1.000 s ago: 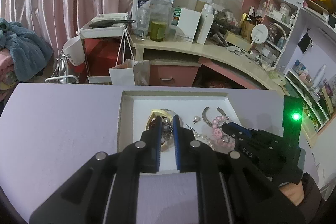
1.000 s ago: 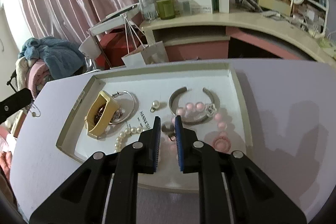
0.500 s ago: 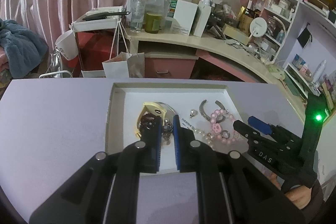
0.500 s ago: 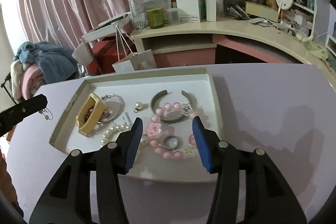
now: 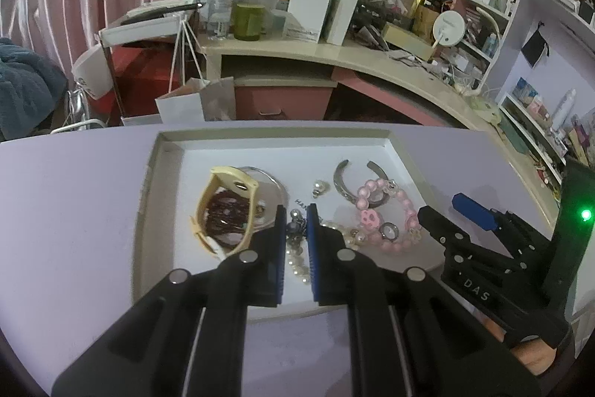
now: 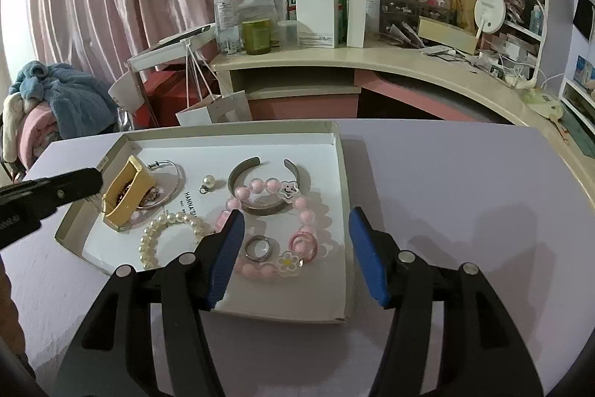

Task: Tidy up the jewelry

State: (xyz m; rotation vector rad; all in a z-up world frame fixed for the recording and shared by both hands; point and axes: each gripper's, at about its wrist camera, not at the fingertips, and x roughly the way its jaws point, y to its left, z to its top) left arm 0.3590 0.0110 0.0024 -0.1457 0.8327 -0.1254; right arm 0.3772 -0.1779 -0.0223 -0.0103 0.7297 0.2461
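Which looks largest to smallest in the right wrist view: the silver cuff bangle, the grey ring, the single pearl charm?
1. Silver cuff bangle
2. Grey ring
3. Single pearl charm
The ring lies nearer the camera than the charm, so that gap may be exaggerated.

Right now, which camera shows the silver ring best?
The right wrist view: the ring lies in plain sight between the open right gripper fingers, inside the pink bracelet. The left wrist view shows it smaller and blurrier, off to the side.
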